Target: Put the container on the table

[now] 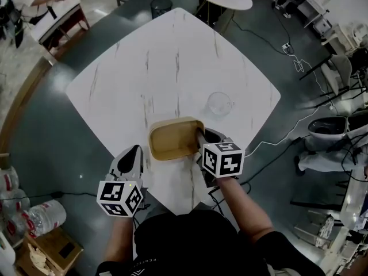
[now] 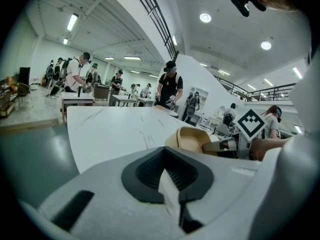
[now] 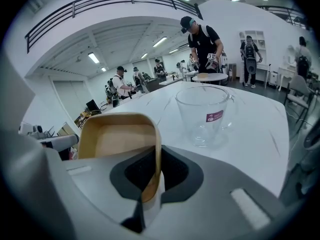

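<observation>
A tan rectangular container (image 1: 174, 137) is at the near part of the white marble-look table (image 1: 172, 68). My right gripper (image 1: 202, 138) is shut on its right wall; in the right gripper view that thin tan wall (image 3: 150, 169) runs between the jaws. The container (image 2: 192, 139) shows to the right in the left gripper view. My left gripper (image 1: 135, 152) hangs at the table's near-left edge, just left of the container, jaws closed with nothing between them.
A clear glass cup (image 1: 219, 103) with a small red label stands on the table just beyond and right of the container (image 3: 205, 115). Cables (image 1: 287, 131) lie on the dark floor to the right. People stand at other tables around the room.
</observation>
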